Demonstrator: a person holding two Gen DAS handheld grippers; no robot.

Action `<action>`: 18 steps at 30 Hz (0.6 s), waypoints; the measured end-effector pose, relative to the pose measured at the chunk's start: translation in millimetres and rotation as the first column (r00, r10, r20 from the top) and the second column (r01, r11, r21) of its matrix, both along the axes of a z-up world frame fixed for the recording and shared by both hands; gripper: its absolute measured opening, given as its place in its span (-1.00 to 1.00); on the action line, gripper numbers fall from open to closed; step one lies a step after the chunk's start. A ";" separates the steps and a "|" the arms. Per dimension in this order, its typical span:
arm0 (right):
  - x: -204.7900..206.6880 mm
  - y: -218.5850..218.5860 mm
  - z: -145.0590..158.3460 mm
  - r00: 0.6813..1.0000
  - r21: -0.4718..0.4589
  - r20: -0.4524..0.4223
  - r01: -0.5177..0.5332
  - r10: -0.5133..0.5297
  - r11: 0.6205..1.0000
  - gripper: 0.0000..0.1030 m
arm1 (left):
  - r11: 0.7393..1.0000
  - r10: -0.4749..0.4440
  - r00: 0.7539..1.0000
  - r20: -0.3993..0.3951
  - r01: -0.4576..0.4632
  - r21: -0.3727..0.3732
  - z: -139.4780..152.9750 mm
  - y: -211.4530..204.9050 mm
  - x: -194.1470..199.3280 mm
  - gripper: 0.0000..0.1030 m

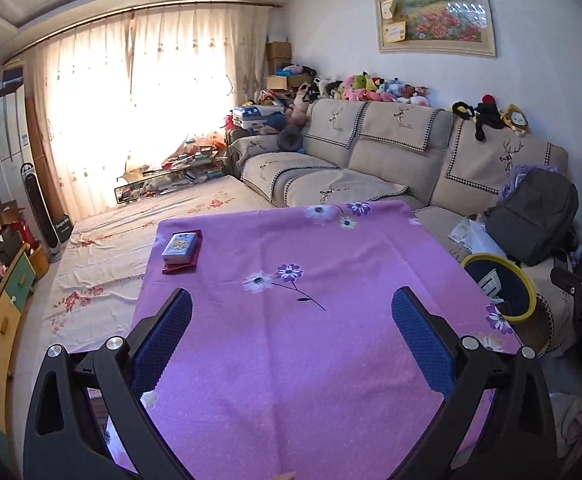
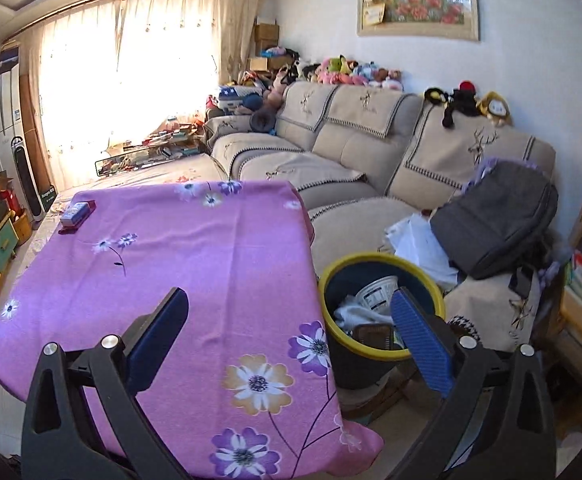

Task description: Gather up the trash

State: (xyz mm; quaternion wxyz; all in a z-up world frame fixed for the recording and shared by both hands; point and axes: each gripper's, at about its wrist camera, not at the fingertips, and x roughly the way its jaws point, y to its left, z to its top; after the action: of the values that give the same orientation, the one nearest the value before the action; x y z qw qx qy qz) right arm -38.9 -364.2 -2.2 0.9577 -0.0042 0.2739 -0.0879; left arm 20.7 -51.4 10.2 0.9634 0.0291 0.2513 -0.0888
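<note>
Left claw (image 1: 291, 316): jaws apart, empty, hovering over the purple-clothed counter (image 1: 331, 360). Right claw (image 2: 291, 320): jaws apart, empty, positioned at the counter's right edge, just beside the yellow-rimmed bin (image 2: 331, 280). The bin already holds a cup (image 2: 379, 292) and crumpled paper, so it stands within easy reach. Remaining item: a small box (image 1: 181, 248) at the far left corner.

Table under a purple floral cloth (image 1: 291, 360)
A small blue-and-white box (image 1: 179, 246) on a flat red packet (image 1: 189, 258) lies near its far left corner.
</note>
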 end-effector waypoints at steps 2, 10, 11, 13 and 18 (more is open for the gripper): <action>-5.7 7.5 4.4 1.000 0.000 0.011 0.005 -0.005 1.000 0.87 | 0.999 0.001 1.000 -0.003 -0.001 -0.041 1.3 11.5 -8.7 0.91; -16.8 21.8 -4.1 1.000 0.020 -0.011 0.001 -0.001 1.000 0.87 | 0.995 0.023 0.999 -0.032 -0.026 -0.093 -10.5 42.1 -23.0 0.91; -16.7 22.5 -4.9 1.000 0.016 -0.013 0.004 -0.004 1.000 0.87 | 0.995 0.026 0.999 -0.036 -0.029 -0.093 -12.4 42.1 -22.6 0.91; -16.5 22.7 -5.2 1.000 0.011 -0.013 0.010 -0.010 1.000 0.87 | 0.995 0.025 0.999 -0.044 -0.029 -0.097 -15.4 42.5 -21.7 0.91; -15.8 21.4 -6.8 1.000 0.013 -0.015 0.010 -0.010 1.000 0.87 | 0.996 0.008 0.999 -0.053 -0.012 -0.087 -17.5 28.1 -15.2 0.91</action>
State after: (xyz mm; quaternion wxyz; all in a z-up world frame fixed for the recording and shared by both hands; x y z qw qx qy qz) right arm -54.7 -342.8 -9.0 0.9553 0.0026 0.2815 -0.0907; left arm 5.5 -23.3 -7.3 0.9572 -0.0167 0.2725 -0.0955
